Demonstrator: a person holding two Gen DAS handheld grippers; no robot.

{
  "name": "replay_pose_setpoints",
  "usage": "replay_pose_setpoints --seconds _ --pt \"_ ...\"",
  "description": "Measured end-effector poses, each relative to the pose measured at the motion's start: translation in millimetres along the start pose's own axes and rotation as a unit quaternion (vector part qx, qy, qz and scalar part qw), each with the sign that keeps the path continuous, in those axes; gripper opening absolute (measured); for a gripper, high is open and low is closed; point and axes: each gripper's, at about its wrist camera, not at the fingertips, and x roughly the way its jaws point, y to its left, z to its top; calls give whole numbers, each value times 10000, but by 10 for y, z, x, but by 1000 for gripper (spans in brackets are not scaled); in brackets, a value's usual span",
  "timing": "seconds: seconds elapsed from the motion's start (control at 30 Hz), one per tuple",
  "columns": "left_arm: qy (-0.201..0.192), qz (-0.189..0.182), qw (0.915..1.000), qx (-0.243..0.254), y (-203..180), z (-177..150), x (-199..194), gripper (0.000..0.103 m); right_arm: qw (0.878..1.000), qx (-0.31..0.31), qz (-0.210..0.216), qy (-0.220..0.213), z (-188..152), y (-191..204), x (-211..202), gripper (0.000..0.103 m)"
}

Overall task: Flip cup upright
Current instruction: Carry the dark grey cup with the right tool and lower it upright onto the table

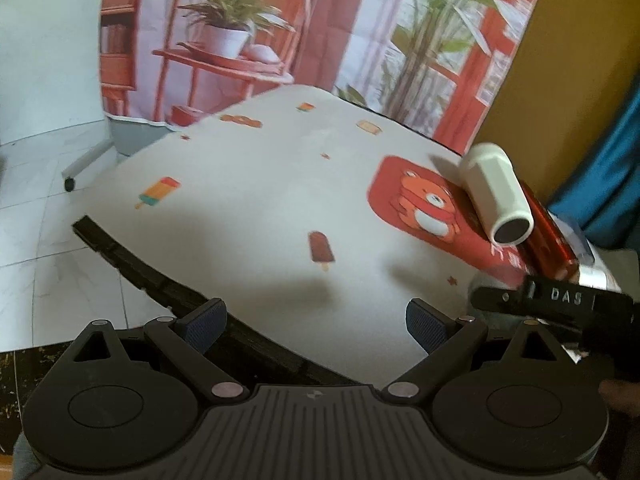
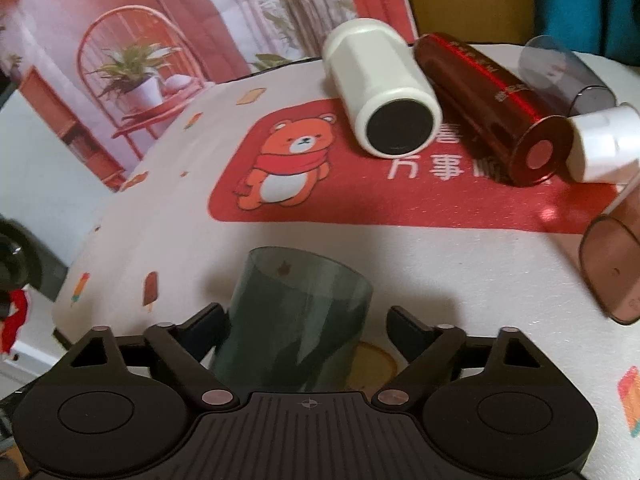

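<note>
Right tongs (image 2: 306, 326) spread wide around green cup (image 2: 294, 320), left pad touching | left tongs (image 1: 316, 326) wide, empty

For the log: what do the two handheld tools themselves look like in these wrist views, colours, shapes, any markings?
Both match: the left tool and right tool have matte black bodies with a ribbed central plate bearing a small crosshair mark, two round discs at the sides, angled black linkage arms with silver pivot pins, and fingers faced with dark blue textured pads. No cables or sleeves show. In the left wrist view, the right tool carries white lettering "DAS".
</note>
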Motion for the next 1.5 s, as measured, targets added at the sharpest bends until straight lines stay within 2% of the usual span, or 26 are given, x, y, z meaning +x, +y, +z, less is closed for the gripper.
replay_pose_setpoints --seconds 0.07,0.2,0.3,0.57,0.83,1.33,1.5 --pt "48 -41 9999 78 -27 -12 23 98 10000 -52 78 -11 -1 2 -44 73" --pt "133 -179 9997 74 4 -35 76 98 9998 -193 94 -20 -69 -81 -153 72" --pt "239 -167 9996 -14 44 -55 129 98 9998 -73 155 -71 -129 -243 -260 72" --pt "359 -224 9991 23 3 -90 187 98 9994 171 -126 -280 -204 -549 -420 73" --pt "400 -191 9990 71 -7 -112 196 98 9987 71 -371 -346 -245 -604 -474 72" --pt "441 -193 9988 1 11 -127 207 98 9975 215 -559 -363 -256 -679 -567 72" --pt "431 -275 9987 20 -12 -141 204 98 9969 206 -480 -595 -210 -691 -717 70"
